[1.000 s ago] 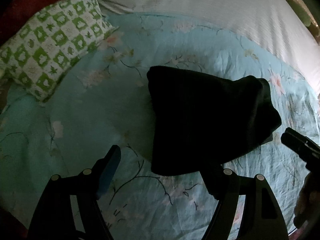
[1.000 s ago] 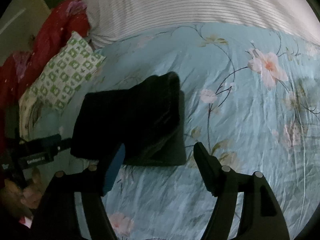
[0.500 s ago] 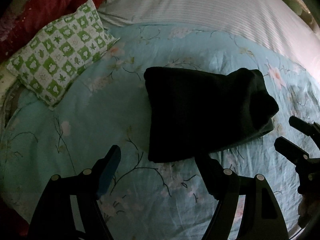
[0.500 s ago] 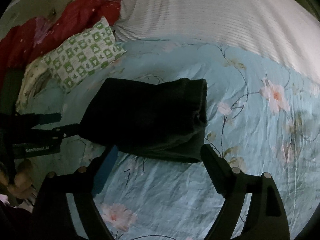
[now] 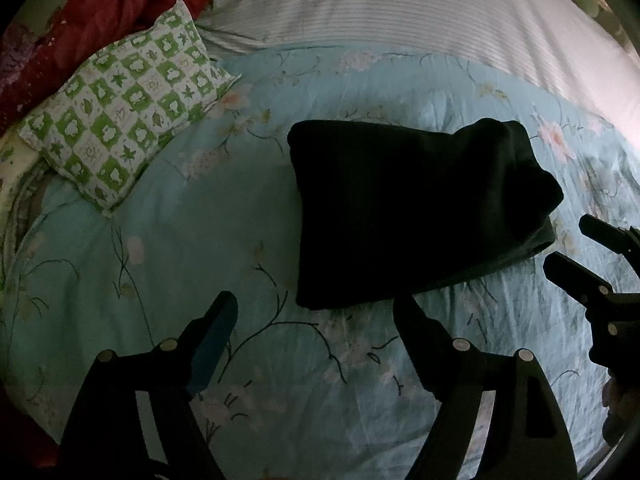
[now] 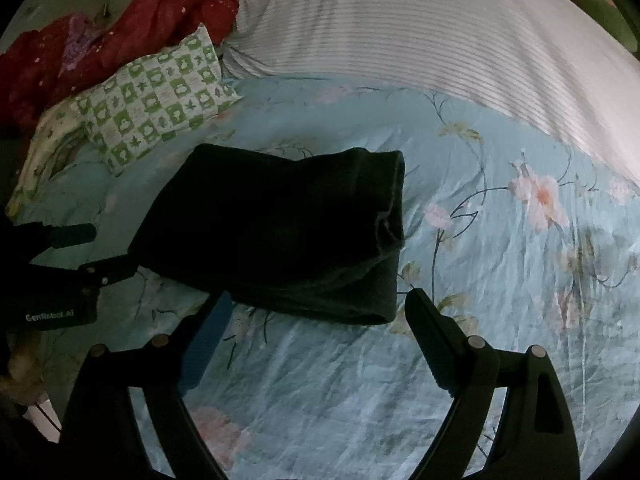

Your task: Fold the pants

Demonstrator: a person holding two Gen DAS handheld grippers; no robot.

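Well, folded pants (image 5: 408, 216) lie on the bedspread (image 5: 160, 240), left claw (image 5: 316, 312) and right claw (image 6: 316, 304) gaping, empty, near edge.

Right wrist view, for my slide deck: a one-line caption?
Folded black pants lie on the floral bedsheet; both grippers open, holding nothing.

Both views are dim, with strong fisheye bending and black corners. The pants (image 5: 404, 216) show as a dark mass without detail; the striped sheet (image 6: 420, 24) looks brightest and slightly blurred.
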